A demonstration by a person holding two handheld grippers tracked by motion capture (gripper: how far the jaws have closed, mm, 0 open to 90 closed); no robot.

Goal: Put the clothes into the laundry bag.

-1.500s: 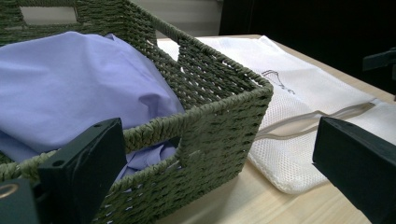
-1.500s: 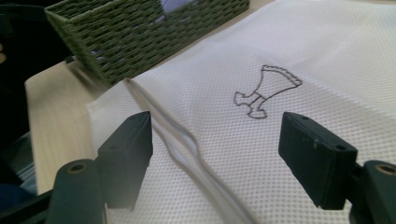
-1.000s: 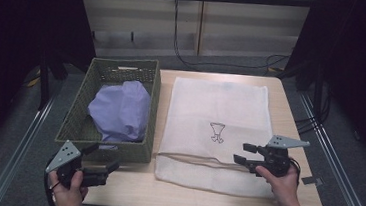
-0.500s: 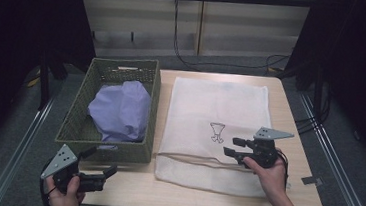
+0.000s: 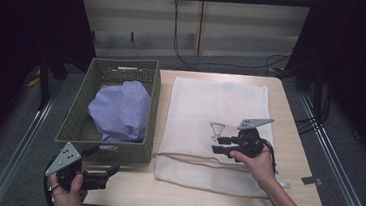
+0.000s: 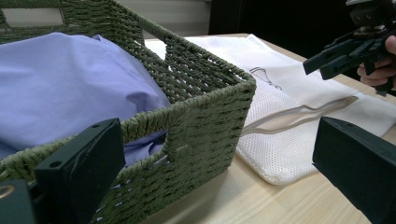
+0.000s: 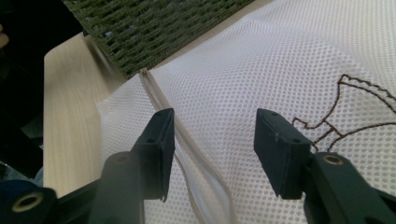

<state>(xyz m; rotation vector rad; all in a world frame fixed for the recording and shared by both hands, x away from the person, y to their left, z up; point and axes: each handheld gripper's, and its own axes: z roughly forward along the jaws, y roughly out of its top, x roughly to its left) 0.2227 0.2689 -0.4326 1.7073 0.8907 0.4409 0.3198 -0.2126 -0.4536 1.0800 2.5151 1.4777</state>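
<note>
White mesh laundry bag (image 5: pixel 213 131) lies flat on the wooden table (image 5: pixel 298 193), right of the green wicker basket (image 5: pixel 81 121), its near left corner just beside basket's near wall. Brown embroidered emblem (image 5: pixel 215 130) abt mid-bag; the zip opening (image 5: pixel 191 158) runs along the near end, slightly parted.

Right gripper (image 5: pixel 220 144) is low over the bag btwn emblem and zip, pointing left. In right gripper view (image 7: pixel 212 154) jaws have just been closing but stand apart, zip strip passing by the left jaw, emblem by the other. Nothing pinched; can't tell if tips touch the mesh.

Left gripper (image 5: pixel 107 172) at table's near left corner, beside basket, jaws spread wide, empty.

Lilac cloth (image 5: pixel 120 110) bunched in basket.
</note>
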